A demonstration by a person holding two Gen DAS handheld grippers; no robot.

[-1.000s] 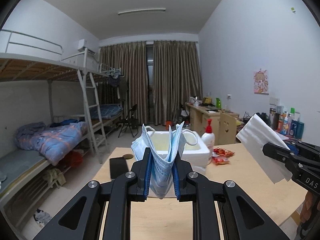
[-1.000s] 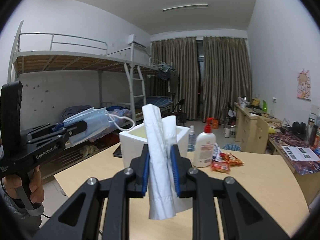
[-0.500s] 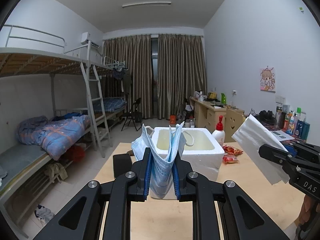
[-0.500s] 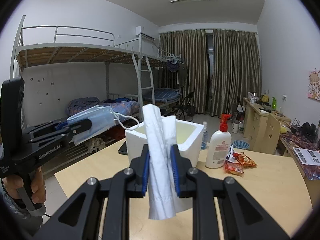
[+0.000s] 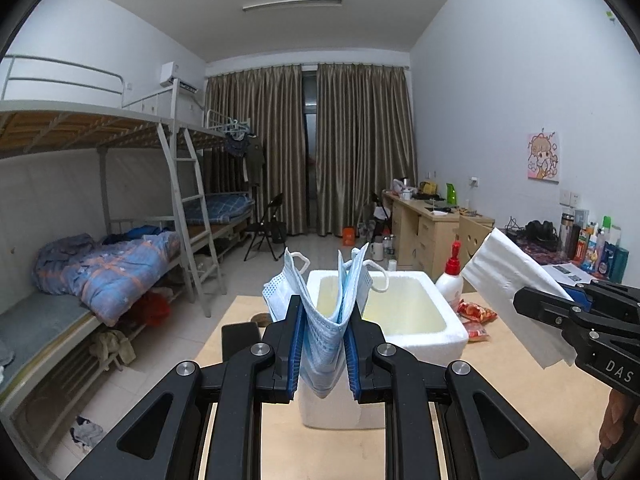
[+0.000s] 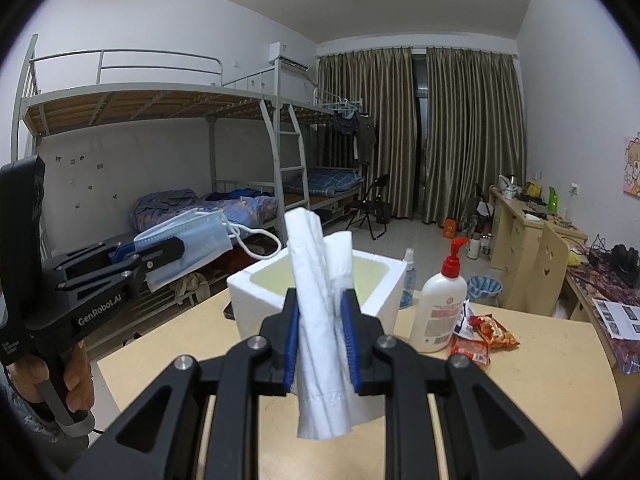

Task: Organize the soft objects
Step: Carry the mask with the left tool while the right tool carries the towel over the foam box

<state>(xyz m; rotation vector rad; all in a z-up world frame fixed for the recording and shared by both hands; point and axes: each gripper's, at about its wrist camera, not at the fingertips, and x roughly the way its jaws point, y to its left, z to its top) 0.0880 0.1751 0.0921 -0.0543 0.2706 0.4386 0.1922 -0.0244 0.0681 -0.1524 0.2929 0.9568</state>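
My left gripper (image 5: 323,350) is shut on a folded blue face mask (image 5: 320,320), held upright just in front of the white foam box (image 5: 424,334) on the wooden table. My right gripper (image 6: 319,346) is shut on a folded white tissue (image 6: 320,320) and hovers near the same box (image 6: 260,304). In the left wrist view the tissue (image 5: 512,304) and the right gripper (image 5: 532,304) are at the right. In the right wrist view the mask (image 6: 188,246) and the left gripper (image 6: 160,252) are at the left. The box looks empty inside.
A white pump bottle (image 6: 438,312) and red snack packets (image 6: 486,334) stand right of the box. A dark phone (image 5: 240,336) lies at its left. The table's left edge (image 5: 216,336) drops to the floor by the bunk beds. A cluttered desk (image 5: 580,256) is at right.
Both grippers have come closer to the foam box and a little higher, each still holding its item; the box now looks larger and its inside more visible.
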